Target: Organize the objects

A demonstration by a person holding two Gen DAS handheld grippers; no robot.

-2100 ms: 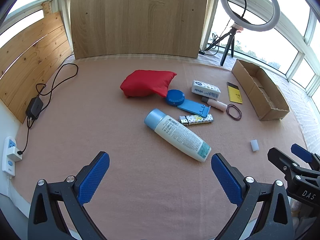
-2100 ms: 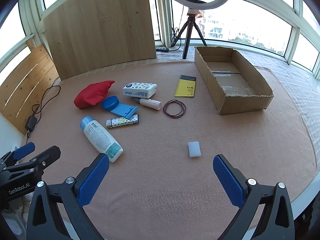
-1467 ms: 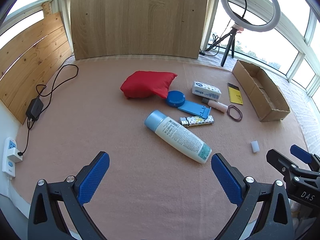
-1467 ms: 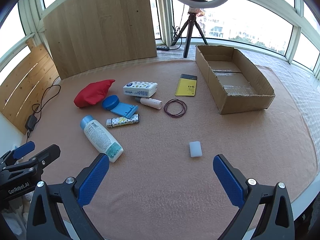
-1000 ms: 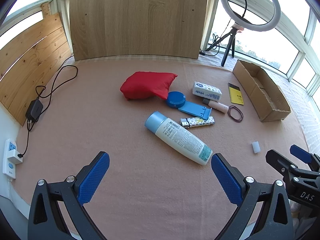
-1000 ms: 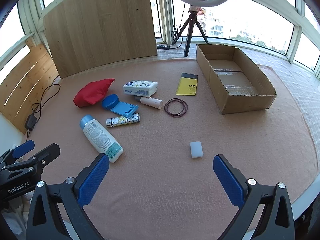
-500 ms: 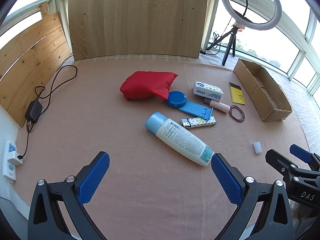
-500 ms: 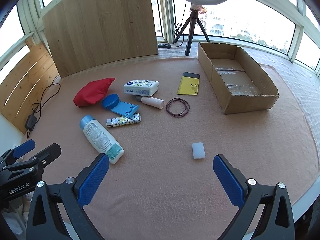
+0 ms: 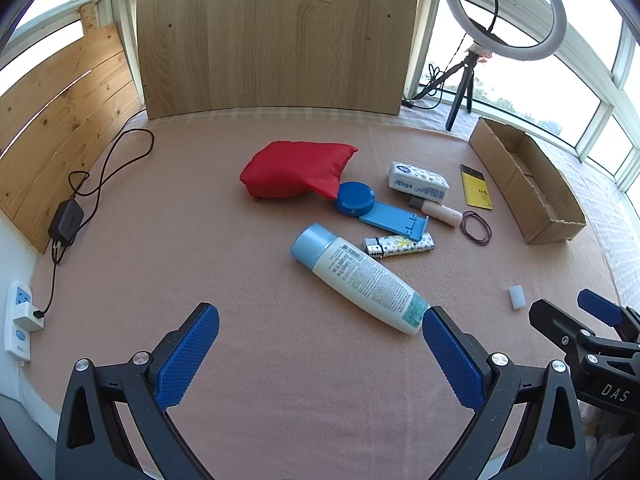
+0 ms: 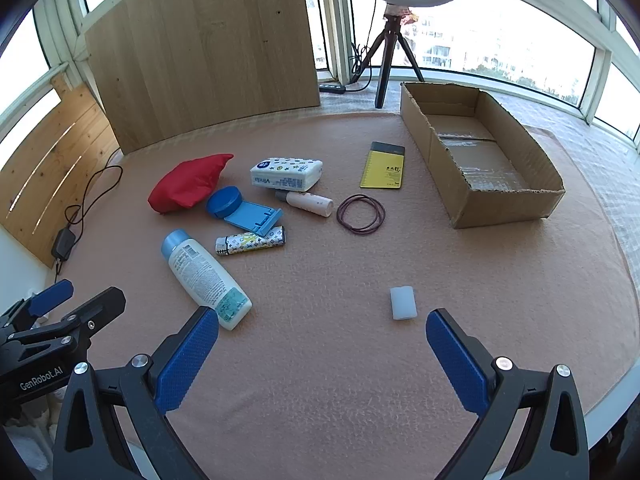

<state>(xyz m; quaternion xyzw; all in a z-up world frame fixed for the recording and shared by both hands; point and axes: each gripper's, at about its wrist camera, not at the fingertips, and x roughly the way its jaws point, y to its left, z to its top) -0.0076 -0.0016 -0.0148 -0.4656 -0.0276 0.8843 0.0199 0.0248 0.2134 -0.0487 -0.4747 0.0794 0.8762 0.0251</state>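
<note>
Both wide open, empty: left hand-held gripper (image 9: 320, 344) by the lotion bottle (image 9: 360, 278), right hand-held gripper (image 10: 322, 346) by the white block (image 10: 403, 303). Cardboard box (image 10: 492, 200) well apart; round bottle could roll from a skewed pinch.

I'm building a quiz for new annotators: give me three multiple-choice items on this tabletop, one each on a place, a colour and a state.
1. Where does the small white block lie?
A. inside the box
B. on the mat, ahead of the right gripper
C. under the pouch

2. What colour is the cap of the white lotion bottle?
A. red
B. yellow
C. light blue

3. What state is the brown cardboard box in?
A. open and empty
B. taped shut
C. full of objects

Key: B, it sits on the pink mat between the spread fingers; C, the cap is pale blue; A, its bare floor shows.
</note>
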